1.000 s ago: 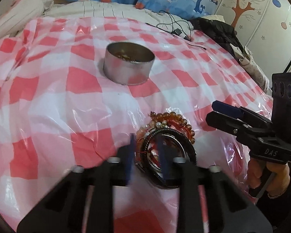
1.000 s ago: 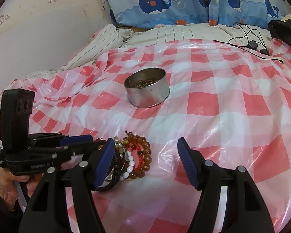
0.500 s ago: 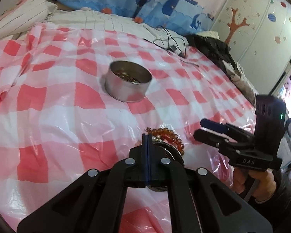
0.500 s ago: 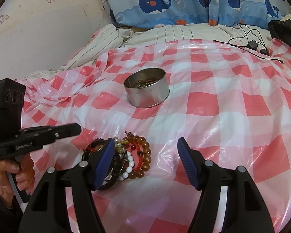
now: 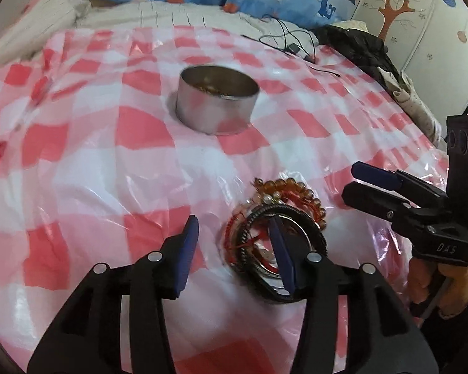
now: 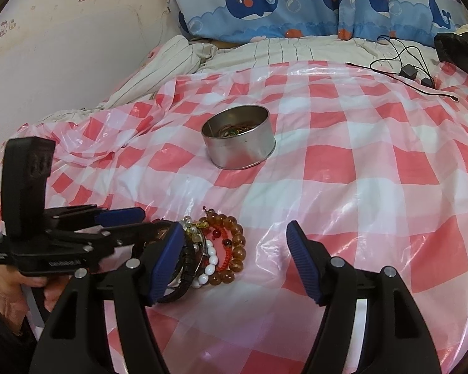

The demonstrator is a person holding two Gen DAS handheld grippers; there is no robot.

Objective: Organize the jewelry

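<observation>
Now the pile of bracelets is lying on the checked plastic sheet, near me and well apart from the metal tin, which is standing further back and is already holding some jewelry, hard to tell which pcs.

My left gripper is hanging right over the pile. Its jaws have just been opening; the right finger is sitting over or inside the black ring, the left finger is outside on the sheet, and the pads are not pressing on anything, so it is released. My right gripper is waiting just beside the pile, jaws wide, holding nothing.

What could be going wrong: the bracelets are overlapping and the red cord looks tangled w/ the others, so a pinch on one may be dragging several, or letting one drop on the way to the tin. Beads are round and may be slipping from the pads. The sheet is thin and wrinkled, so a low grip may be catching plastic too and pulling the tin.

Writing: "DAS" on the right gripper body in the left view; the label on the left gripper body is too blurred to read.
</observation>
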